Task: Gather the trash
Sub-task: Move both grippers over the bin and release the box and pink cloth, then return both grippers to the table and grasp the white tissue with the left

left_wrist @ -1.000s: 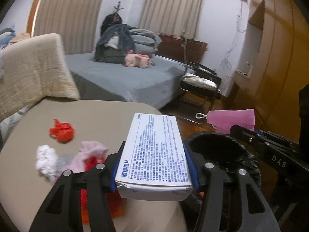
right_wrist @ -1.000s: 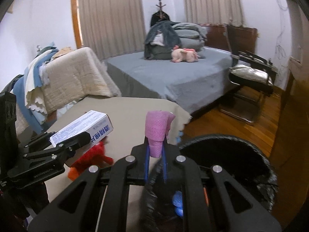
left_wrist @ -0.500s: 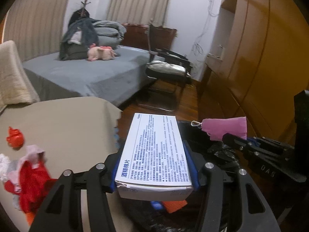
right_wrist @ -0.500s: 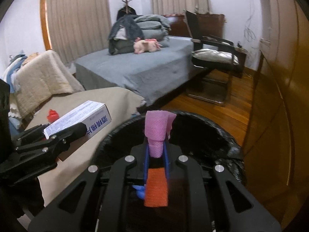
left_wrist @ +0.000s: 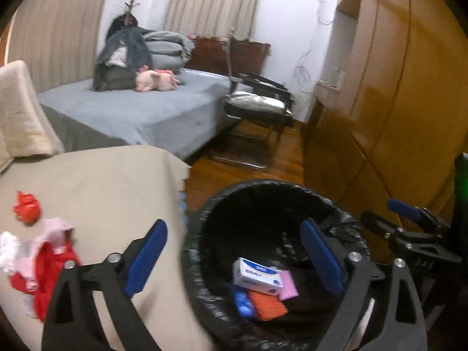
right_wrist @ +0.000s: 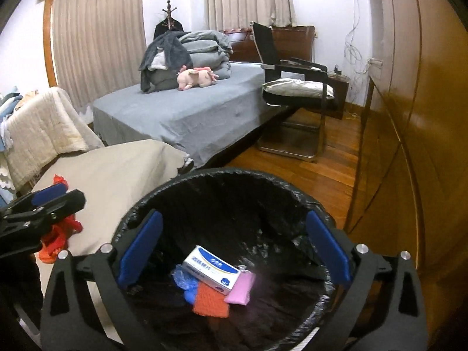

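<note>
L claw (left_wrist: 234,259): jaws spread wide and opening, nothing between the pads, released. Hangs over the near-left rim of the trash bin (left_wrist: 204,225); L blue pad sits over the counter (left_wrist: 102,181), R pad over the bin mouth.

R claw (right_wrist: 232,250): jaws also wide and opening, nothing between the pads, released. Both pads over the bin mouth, pointing down into it. From the L wrist cam the R claw (left_wrist: 409,219) shows at the bin's right side; from the R wrist cam the L claw (right_wrist: 46,199) shows left of the bin, above the counter.

Bin: round, black liner, stands just beside the counter's edge, on wood floor (right_wrist: 330,169).

In the bin, at the bottom:
- white/blue box (right_wrist: 211,269), lying tilted, on top of the other bits
- pink mask (right_wrist: 241,288), touching the box's right end
- orange pad (right_wrist: 210,299), under/in front of the box
- blue crumpled item (right_wrist: 182,280), left of the orange pad; can't tell what it is

Not in the bin, on the counter to the bin's left:
- red crumpled wrapper (left_wrist: 27,211), well apart from the bin
- heap of red, pink and white scraps (left_wrist: 41,260), nearer the L claw, blurred; items in it can't be told apart.

Behind the bin: bed (right_wrist: 181,111) w/ grey sheet, chair (right_wrist: 295,90) to the bed's right, wardrobe (right_wrist: 424,117) along the bin's right side.
</note>
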Demonstrator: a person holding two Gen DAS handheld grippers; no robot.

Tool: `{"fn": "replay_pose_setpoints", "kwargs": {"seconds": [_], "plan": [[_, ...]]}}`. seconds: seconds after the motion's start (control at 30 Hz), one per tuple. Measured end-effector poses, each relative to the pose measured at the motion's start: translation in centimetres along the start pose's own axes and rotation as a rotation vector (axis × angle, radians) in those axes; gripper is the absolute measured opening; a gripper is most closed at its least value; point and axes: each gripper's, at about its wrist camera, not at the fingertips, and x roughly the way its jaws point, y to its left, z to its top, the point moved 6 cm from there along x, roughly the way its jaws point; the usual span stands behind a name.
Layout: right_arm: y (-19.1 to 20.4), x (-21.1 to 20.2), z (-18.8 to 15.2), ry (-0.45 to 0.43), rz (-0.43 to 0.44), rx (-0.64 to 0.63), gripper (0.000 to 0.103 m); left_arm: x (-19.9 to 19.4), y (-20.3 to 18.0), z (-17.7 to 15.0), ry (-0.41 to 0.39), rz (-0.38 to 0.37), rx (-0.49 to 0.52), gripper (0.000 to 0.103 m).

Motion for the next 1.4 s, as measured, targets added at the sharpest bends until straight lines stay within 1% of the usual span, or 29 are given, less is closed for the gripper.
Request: {"fn": "replay_pose_setpoints", "kwargs": {"seconds": [0.13, 0.27, 0.37, 0.47, 0.6, 0.77, 0.83, 0.97, 1.07, 1.17, 1.4], "plan": [[2.1, 0.1, 0.7, -0.005, 0.028, -0.010, 0.098, -2.4, 2.9, 0.3, -0.034, 0.062, -0.027, 0.096], [5.2, 0.4, 1.0, -0.010, 0.050, -0.048, 0.098, -5.0, 6.3, 0.3, -0.063, 0.131, -0.059, 0.097], [7.8, 1.1, 1.5, -0.007, 0.096, -0.083, 0.098, -6.6, 8.8, 0.0, -0.078, 0.180, -0.081, 0.097], [10.9, 2.1, 2.1, -0.015, 0.137, -0.115, 0.098, -8.3, 11.8, -0.1, -0.099, 0.248, -0.103, 0.097], [14.7, 3.2, 3.2, -0.026, 0.204, -0.123, 0.098, -10.2, 15.9, -0.5, -0.115, 0.330, -0.137, 0.097], [19.4, 4.4, 4.3, -0.047, 0.268, -0.152, 0.098, -11.7, 20.5, -1.2, -0.122, 0.422, -0.161, 0.097], [21.7, 5.2, 4.6, -0.038, 0.282, -0.179, 0.098, -12.0, 22.5, -1.6, -0.118, 0.454, -0.180, 0.097], [24.7, 6.7, 4.7, -0.021, 0.299, -0.205, 0.098, -11.8, 25.9, -2.7, -0.098, 0.505, -0.209, 0.097], [27.2, 8.0, 4.6, -0.012, 0.317, -0.233, 0.098, -11.0, 28.7, -3.9, -0.065, 0.531, -0.239, 0.096], [29.0, 9.4, 4.2, 0.001, 0.310, -0.262, 0.098, -9.9, 30.8, -5.1, -0.025, 0.542, -0.270, 0.095], [31.3, 11.4, 3.5, 0.042, 0.320, -0.279, 0.098, -7.0, 33.7, -6.8, 0.045, 0.538, -0.314, 0.091]]}}
